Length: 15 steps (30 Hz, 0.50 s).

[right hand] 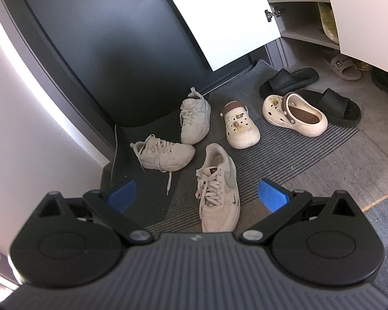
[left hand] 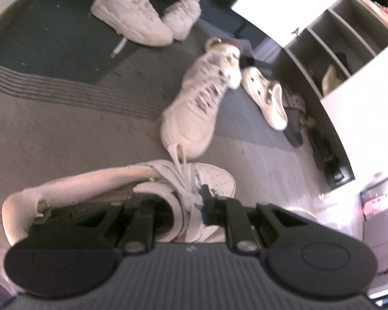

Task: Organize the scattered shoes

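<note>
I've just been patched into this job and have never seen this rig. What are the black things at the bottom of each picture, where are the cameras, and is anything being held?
There is no robot: a person holds a two-finger gripper in each hand, with a fisheye camera on each looking along its fingers. In the left wrist view, the left gripper is shut on a white sneaker by its tongue and laces. In the right wrist view, the right gripper is open and empty above the doormat. On the floor lie a swoosh sneaker, two white sneakers, two cream clogs and black slides, beside an open shoe cabinet.

Sneakers point(right hand: 218, 188), clogs point(right hand: 240, 125), slides point(right hand: 288, 78) on mat point(right hand: 297, 149)
</note>
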### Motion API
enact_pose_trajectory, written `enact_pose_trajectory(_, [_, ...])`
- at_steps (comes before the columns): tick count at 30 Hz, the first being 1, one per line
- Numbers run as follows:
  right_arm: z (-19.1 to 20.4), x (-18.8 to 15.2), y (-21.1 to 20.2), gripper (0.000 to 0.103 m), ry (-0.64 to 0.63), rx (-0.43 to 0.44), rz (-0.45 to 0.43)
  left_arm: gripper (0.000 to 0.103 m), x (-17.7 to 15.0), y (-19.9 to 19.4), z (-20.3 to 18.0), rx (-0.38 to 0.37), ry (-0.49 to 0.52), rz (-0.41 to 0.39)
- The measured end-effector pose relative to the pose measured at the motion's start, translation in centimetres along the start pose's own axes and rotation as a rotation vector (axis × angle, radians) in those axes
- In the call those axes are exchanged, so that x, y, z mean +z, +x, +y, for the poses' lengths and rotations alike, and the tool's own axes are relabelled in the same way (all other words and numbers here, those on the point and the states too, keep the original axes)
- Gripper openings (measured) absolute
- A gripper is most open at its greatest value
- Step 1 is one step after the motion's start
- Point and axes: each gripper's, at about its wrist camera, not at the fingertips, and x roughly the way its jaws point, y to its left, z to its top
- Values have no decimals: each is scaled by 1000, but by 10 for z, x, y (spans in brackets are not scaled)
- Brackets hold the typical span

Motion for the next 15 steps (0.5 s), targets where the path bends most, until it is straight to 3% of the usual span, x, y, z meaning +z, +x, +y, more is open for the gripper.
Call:
enact_pose_trajectory(10, [0, -6, -1, 103, -15, -5, 23, 16, -33, 38, -34, 4, 121, 113])
enact_pose_trajectory(15, [-5, -13, -1, 103, -15, -10, 33, 17, -49, 49, -44, -39, 154, 162])
